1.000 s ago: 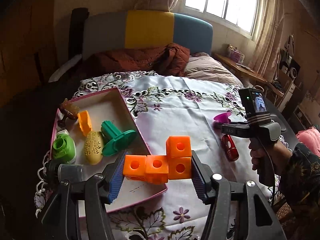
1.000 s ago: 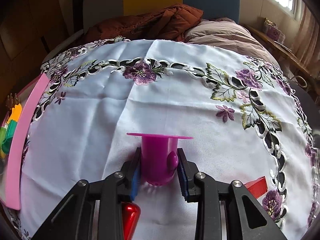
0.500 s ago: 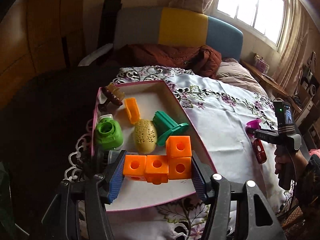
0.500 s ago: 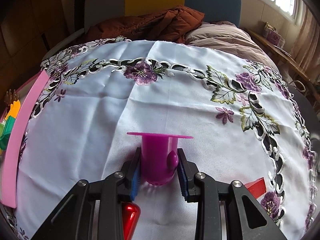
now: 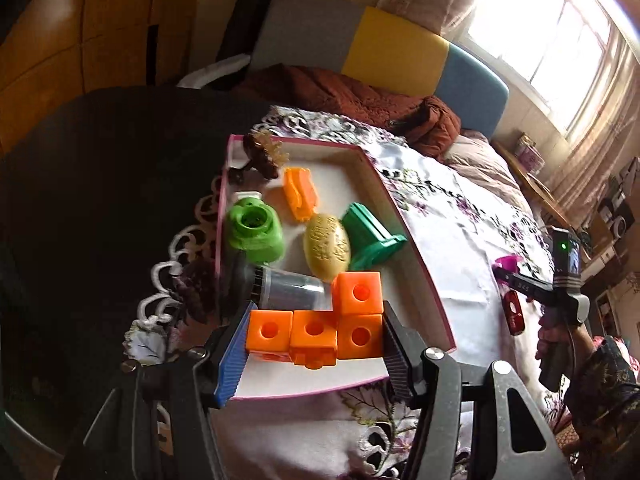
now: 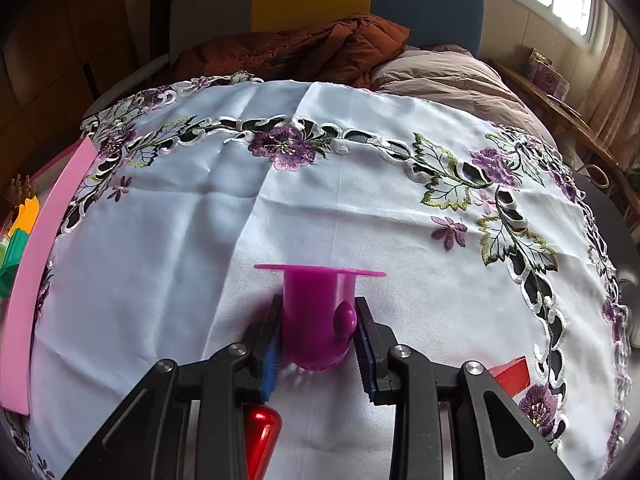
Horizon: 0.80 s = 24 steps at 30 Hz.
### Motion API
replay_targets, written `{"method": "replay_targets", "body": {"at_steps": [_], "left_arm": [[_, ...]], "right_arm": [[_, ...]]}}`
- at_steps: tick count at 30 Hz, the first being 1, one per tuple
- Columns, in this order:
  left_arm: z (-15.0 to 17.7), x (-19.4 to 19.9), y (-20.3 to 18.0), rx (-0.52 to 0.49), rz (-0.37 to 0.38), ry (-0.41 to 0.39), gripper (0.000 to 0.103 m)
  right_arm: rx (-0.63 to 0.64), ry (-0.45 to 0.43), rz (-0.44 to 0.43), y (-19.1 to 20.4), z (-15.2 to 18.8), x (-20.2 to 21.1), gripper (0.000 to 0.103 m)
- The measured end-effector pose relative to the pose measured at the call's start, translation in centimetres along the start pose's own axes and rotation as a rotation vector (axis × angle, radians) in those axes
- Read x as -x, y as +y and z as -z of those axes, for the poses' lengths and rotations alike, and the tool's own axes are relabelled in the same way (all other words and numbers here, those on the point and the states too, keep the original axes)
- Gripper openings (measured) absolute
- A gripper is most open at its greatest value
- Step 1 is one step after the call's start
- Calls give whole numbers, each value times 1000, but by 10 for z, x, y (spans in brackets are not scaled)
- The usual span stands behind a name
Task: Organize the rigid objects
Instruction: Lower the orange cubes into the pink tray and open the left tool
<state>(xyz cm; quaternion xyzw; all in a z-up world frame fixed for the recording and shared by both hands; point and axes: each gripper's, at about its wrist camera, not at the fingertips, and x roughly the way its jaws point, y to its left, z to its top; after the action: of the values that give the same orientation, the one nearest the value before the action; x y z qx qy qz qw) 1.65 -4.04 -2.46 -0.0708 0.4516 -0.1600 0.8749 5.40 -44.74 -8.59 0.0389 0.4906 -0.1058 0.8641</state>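
Note:
My left gripper (image 5: 316, 338) is shut on an orange block piece (image 5: 320, 330) made of joined cubes, held over the near end of a pink-rimmed box (image 5: 430, 292). In the box lie a light green piece (image 5: 256, 232), a yellow oval (image 5: 326, 248), a dark green flanged piece (image 5: 368, 236), an orange clip (image 5: 300, 192), a brown brush (image 5: 266, 154) and a grey cylinder (image 5: 288, 290). My right gripper (image 6: 318, 340) is shut on a magenta flanged tube (image 6: 320, 312) above the white cloth; it also shows in the left wrist view (image 5: 508, 266).
A red glossy object (image 6: 262, 436) lies on the embroidered cloth (image 6: 360, 208) under my right gripper, and a red flat piece (image 6: 512, 374) lies to its right. The box's pink wall (image 6: 36, 264) runs along the left. A brown jacket (image 6: 296, 54) lies behind.
My left gripper has carried the orange block piece leftward from the cloth to over the box's near end. My right gripper has stayed almost still with the magenta tube.

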Motion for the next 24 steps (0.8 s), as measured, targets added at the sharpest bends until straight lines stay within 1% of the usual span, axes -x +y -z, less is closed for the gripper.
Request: {"method": "replay_targets", "body": {"at_steps": [2,8,12,13,15,20,21,24], "left_arm": [[2,-5,-6,-14,20,20,60],[6,-17,-17,-43,27,47,60],[3,-30,-29,-66,48,87,60],[3,-34,-31,-60,44,96,60],[3,-41,-35,-60,62,115,60],[2,-49,-41,-78,36,110,60],[2,-52,-40,-79,24,114,60],[2,-66,-38,-71,20,144,60]], "right_arm": [[2,1,1,0,0,0,32],[5,2,3,0,0,0,32],[10,3,5,1,0,-1,32],[10,3,4,1,0,0,32],[10,3,4,1,0,0,32],[11,4,5,1,0,0,32],[11,4,5,1,0,0,32],[11,4,5,1,0,-1,32]]}}
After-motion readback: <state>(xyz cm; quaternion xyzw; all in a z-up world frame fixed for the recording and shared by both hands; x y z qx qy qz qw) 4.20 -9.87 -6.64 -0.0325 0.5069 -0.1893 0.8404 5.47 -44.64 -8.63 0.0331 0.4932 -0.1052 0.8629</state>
